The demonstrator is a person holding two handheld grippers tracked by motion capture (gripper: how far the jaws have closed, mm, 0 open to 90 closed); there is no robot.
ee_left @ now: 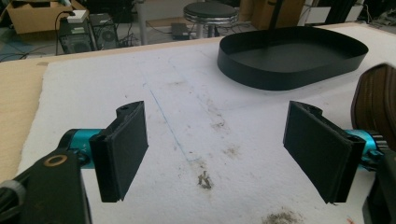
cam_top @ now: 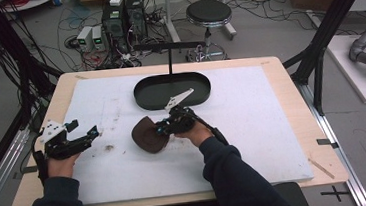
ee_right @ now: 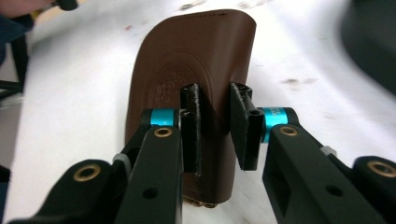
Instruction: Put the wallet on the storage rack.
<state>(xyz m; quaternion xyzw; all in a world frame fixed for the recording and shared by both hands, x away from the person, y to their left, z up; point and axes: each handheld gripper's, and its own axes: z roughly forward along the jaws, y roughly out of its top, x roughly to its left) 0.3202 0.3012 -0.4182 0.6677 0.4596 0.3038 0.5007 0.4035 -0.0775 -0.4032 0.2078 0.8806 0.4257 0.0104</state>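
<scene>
A brown leather case [cam_top: 148, 135] lies in the middle of the white pad [cam_top: 253, 127], just in front of a black oval tray [cam_top: 143, 99]. My right gripper [cam_top: 162, 130] reaches it from the right. In the right gripper view its jaws [ee_right: 215, 93] stand close together, pinching the embossed case [ee_right: 196, 51] along its middle. My left gripper [cam_top: 93, 132] rests at the pad's left side. Its jaws [ee_left: 215, 109] are wide apart over bare, stained pad with nothing between them. The case [ee_left: 376, 98] shows at the right edge of the left gripper view, the tray [ee_left: 280, 79] beyond it.
A black post with a crossbar [cam_top: 169, 59] rises behind the tray. The pad covers a wooden table [cam_top: 289, 73]. On the floor beyond stand a round stool [cam_top: 208, 13], computer boxes [cam_top: 123, 18] and loose cables. Black frame bars [cam_top: 330, 25] flank the table.
</scene>
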